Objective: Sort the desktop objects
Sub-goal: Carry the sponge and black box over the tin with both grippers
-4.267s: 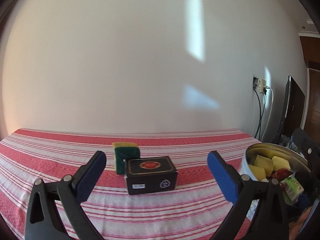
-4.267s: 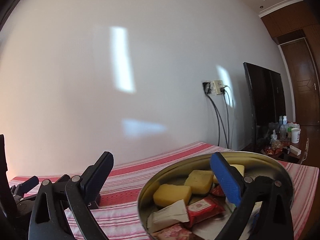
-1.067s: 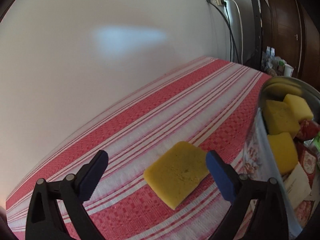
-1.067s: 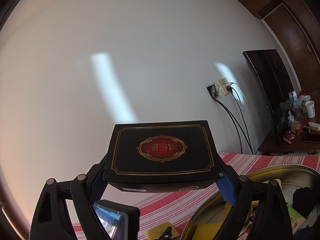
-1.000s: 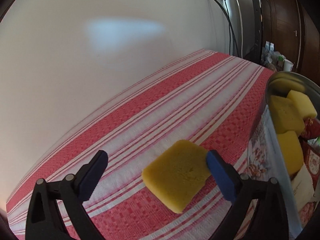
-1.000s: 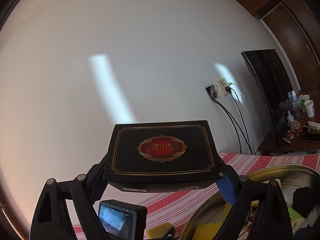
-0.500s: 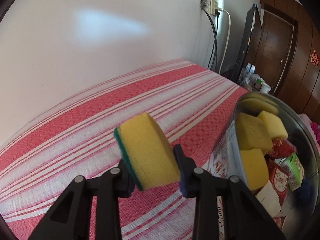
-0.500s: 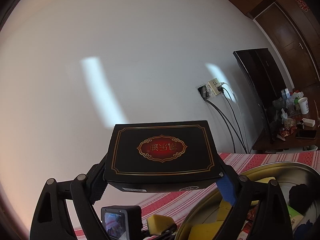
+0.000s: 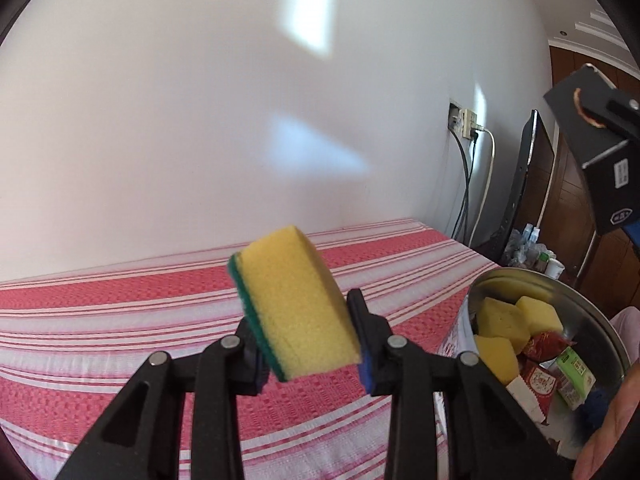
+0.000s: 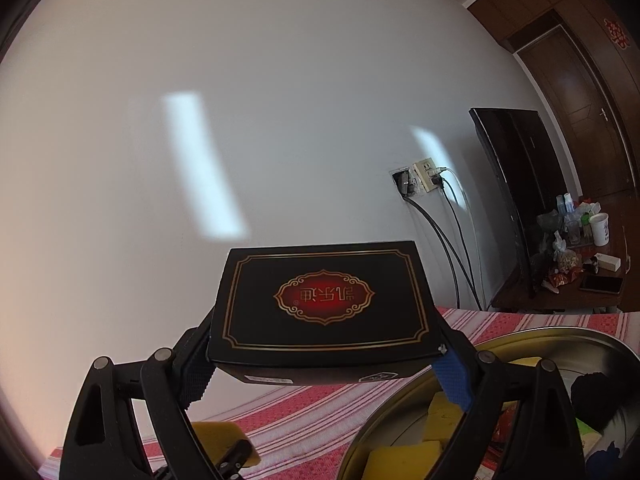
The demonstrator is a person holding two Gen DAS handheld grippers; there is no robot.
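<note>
Left gripper (image 9: 310,346) pinching a yellow sponge (image 9: 296,302) with a green scouring layer, jaws closed against its two faces, sponge tilted and lifted clear of the red-and-white striped tablecloth (image 9: 120,320). Right gripper (image 10: 326,372) clamped on a black box (image 10: 324,304) with gold trim and a red emblem, jaws spread wide around its sides, box held level in the air above the cloth. To the right, a round metal tin (image 9: 600,320) on the cloth, holding more yellow sponges (image 9: 516,320) and snack packets (image 9: 560,368). White wall (image 9: 200,120) behind, with a socket and cables (image 10: 424,184).
</note>
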